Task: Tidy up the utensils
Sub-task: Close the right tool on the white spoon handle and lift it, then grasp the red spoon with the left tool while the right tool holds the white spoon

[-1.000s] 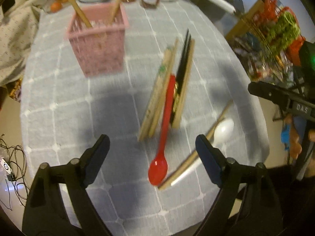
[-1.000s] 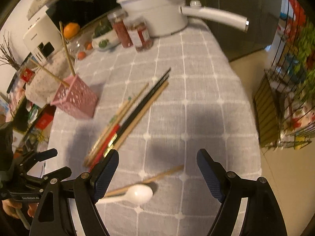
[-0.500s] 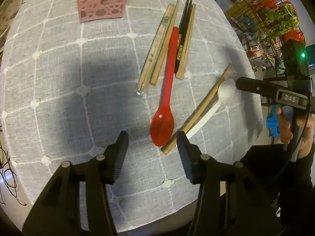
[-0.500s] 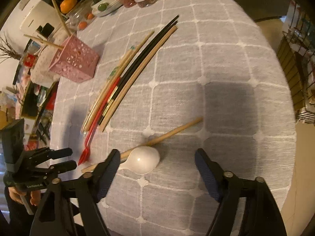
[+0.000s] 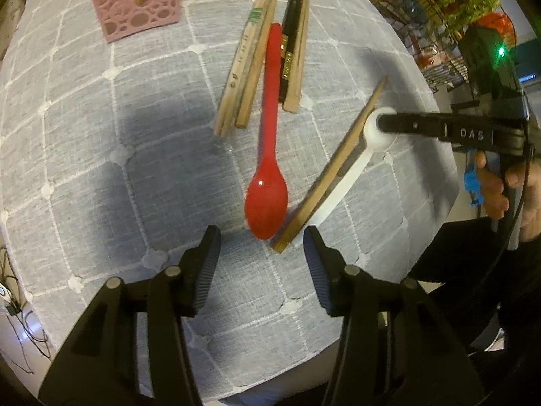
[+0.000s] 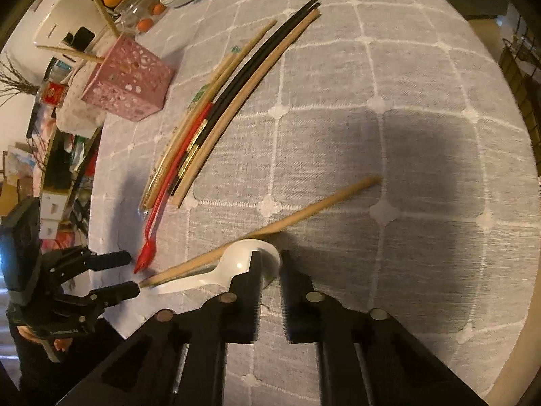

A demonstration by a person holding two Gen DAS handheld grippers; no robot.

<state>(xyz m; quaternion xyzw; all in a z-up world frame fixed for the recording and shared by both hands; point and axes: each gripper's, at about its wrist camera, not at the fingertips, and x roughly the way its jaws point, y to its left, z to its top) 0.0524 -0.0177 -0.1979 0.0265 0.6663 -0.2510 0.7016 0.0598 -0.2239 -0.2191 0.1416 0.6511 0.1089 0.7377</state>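
A grey checked cloth covers the counter (image 5: 101, 142). The right tool (image 6: 270, 264) is clamped narrow on the bowl of the white spoon (image 6: 236, 264), a wooden chopstick (image 6: 304, 213) lying just beyond it. The left tool (image 5: 262, 247) stands half-wide and empty, the red spoon (image 5: 267, 196) just ahead of its tips, the pink basket (image 5: 135, 0) far ahead.

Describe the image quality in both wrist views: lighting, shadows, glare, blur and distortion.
Left wrist view: warm indoor light, strong fisheye bending of the tablecloth grid, a broad dark shadow across it, a small glare spot on the red spoon, edges softly blurred. Right wrist view: same barrel distortion, large shadow on the cloth right of the white spoon, background clutter dim and unsharp.
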